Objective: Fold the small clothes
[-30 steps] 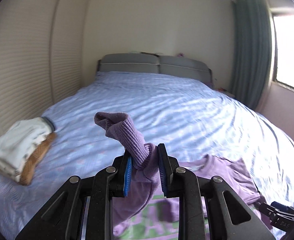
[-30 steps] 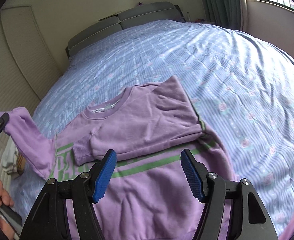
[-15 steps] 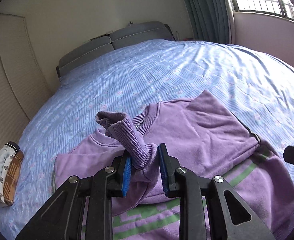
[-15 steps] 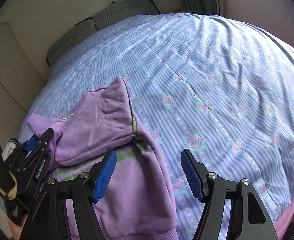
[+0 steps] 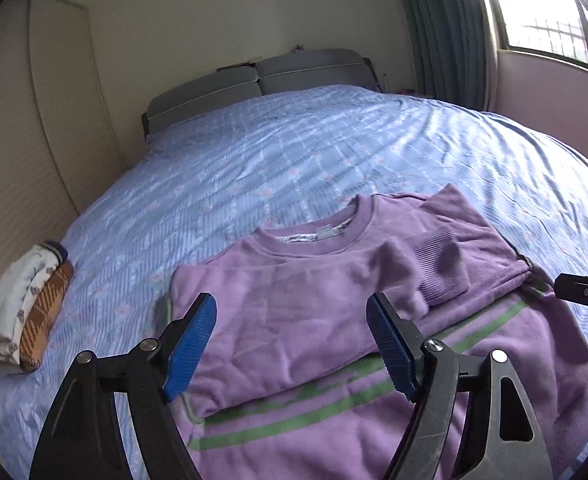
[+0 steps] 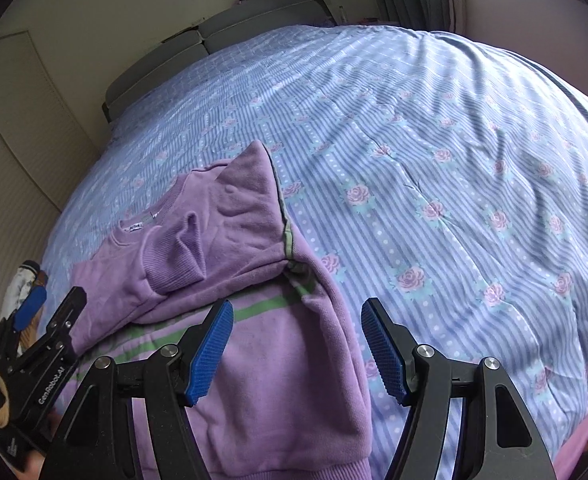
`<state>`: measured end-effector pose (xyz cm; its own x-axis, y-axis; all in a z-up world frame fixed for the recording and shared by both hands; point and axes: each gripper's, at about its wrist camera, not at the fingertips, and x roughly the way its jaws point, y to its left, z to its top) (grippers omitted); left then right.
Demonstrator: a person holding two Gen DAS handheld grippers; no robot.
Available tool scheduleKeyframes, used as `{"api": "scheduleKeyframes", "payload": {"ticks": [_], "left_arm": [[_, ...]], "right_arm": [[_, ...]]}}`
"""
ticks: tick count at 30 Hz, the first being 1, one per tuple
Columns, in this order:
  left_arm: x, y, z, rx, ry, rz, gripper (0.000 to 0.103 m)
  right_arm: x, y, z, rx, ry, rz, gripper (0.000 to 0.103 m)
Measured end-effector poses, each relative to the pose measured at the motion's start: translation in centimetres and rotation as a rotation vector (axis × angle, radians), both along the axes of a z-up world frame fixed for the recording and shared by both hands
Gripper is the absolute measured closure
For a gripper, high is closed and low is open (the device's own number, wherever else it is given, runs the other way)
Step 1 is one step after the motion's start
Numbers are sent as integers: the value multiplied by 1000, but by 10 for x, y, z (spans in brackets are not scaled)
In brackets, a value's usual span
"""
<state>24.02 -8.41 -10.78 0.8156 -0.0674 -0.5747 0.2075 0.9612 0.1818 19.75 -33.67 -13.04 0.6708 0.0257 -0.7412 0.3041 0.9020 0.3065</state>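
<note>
Both tools, left tool and right tool, hung spread and empty over the sweatshirt; its loosely crossed sleeves could've slid apart on the bed during the next fold.

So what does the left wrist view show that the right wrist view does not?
Only the left wrist view shows the window and the whole folded clothes pile. Only the right wrist view shows the sweater's bottom hem and the sheet's rose print clearly. Both show the purple sweater with sleeves folded in, the bed, the headboard, and both claws open.
</note>
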Motion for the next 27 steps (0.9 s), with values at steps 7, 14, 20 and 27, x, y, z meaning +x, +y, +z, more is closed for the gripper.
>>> {"api": "scheduleKeyframes", "payload": {"ticks": [7,14,20,27], "left_arm": [[40,92,-11,-212,139,189,26],[85,126,-22,-365,243,196,27],[117,123,-46,-432,354,146,45],[125,120,-52,-411,355,115,83]], "right_arm": [[31,42,11,-67,-41,108,36],[83,61,13,-123,-42,197,36],[117,60,-4,-52,14,236,37],[130,62,-15,-2,16,281,91]]}}
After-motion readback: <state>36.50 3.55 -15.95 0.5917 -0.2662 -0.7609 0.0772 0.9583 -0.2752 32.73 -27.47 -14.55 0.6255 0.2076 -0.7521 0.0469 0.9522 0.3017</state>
